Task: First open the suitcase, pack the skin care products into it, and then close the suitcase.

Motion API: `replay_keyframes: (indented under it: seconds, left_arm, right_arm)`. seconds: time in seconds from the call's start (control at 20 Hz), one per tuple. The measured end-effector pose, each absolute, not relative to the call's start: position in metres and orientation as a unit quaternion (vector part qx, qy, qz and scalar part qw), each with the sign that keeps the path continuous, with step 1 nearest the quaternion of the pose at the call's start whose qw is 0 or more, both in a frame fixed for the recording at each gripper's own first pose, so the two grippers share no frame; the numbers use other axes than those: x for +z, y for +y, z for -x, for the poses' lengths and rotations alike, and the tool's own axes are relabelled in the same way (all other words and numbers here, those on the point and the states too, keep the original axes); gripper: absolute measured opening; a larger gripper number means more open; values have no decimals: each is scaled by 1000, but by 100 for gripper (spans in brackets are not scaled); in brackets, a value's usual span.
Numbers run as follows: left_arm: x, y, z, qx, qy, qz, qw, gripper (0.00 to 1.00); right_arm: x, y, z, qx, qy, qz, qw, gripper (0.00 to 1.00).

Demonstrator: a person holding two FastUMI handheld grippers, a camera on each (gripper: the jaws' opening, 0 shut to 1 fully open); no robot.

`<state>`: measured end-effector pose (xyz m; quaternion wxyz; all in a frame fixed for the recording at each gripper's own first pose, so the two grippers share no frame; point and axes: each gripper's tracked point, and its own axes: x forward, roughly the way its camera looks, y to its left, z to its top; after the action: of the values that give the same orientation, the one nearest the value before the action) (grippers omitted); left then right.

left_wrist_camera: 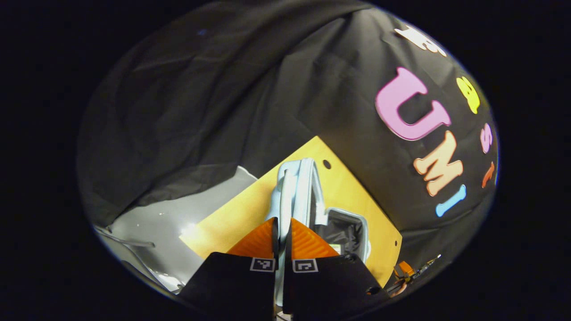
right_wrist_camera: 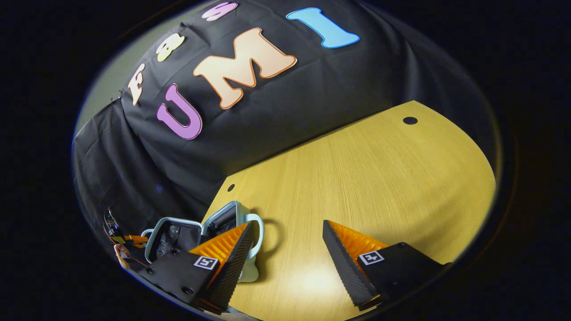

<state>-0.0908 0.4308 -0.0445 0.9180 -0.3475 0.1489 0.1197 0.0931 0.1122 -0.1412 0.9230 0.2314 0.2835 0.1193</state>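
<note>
The left gripper is clenching on the pale lid of the suitcase; its two fingers are pressing on the lid's edge, with only a thin gap between them. The lid is standing upright from the tips toward 12 o'clock. At 3 o'clock of the tips the open shell is lying on the table, and its dark inside is partly hidden behind the fingers. A small pale-green thing is showing there, too cut off to name.

The right gripper is released, its fingers wide apart over bare table. At 9 o'clock of it the suitcase is standing open, its lower part hidden by the left finger.
</note>
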Motion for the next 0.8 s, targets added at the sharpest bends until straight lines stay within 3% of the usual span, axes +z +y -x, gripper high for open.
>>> replay_keyframes:
  seconds: [0.35,0.8]
  left_arm:
    - [16,359,55,65,133,287,946,0]
    - [49,226,-5,-64,143,257,954,0]
  right_arm:
    - [-143,102,-90,124,274,-237,924,98]
    - [-132,83,-98,120,246,-264,925,98]
